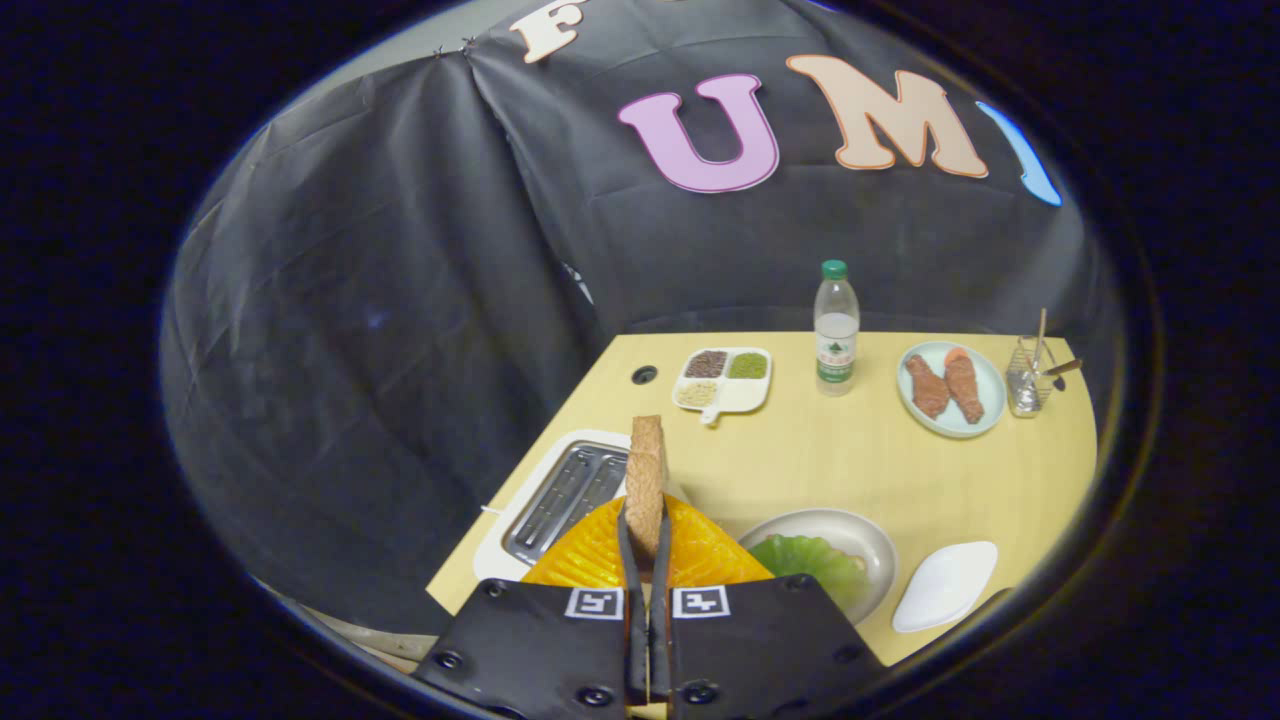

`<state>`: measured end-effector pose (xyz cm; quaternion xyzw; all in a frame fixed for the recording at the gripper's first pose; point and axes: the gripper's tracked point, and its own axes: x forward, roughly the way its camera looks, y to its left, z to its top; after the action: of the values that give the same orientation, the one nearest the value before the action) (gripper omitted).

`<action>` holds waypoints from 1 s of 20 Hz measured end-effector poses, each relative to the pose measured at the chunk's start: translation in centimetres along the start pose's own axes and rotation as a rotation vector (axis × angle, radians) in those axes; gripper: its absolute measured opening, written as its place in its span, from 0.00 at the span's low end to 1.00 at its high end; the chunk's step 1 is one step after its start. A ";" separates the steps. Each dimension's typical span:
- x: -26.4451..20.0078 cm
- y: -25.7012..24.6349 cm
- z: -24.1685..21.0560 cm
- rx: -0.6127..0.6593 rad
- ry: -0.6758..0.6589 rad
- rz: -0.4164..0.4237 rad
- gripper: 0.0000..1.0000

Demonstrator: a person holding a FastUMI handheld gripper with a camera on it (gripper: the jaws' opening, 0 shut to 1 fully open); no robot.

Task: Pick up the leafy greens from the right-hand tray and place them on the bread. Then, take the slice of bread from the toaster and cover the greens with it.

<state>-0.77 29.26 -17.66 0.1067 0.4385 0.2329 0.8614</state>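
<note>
Here the gripper (pixel 646 545) has its two fingers nearly closed, both pressing on a slice of bread (pixel 646 478) that stands on edge between them and rises past their tips. Below and beyond the slice, the toaster (pixel 560 495) sits at the table's (pixel 850 470) near left edge, slots facing up. An orange ridged piece (pixel 700 555) lies under the fingers, just beside the toaster. Right of it, near the table's near edge, a round plate (pixel 860 535) carries the leafy greens (pixel 810 560); whether bread lies under them cannot be told. A white tray (pixel 945 585) sits just right of that plate, toward the near right corner. Along the far edge: a divided dish of grains (pixel 725 380), a water bottle (pixel 836 330), a pale plate with two reddish-brown pieces (pixel 985 390), and a glass holder with utensils (pixel 1030 380) at the far right corner.
</note>
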 end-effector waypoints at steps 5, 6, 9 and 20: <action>1.2 -3.4 -2.9 0.053 0.054 -0.040 0.04; 1.5 -3.9 -3.3 0.063 0.061 -0.045 0.04; 1.9 -5.8 -4.7 0.078 0.083 -0.066 0.04; 3.8 -9.7 -9.0 0.250 0.141 -0.068 0.04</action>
<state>-3.11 22.55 -29.47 0.1818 0.5270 0.1540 0.8158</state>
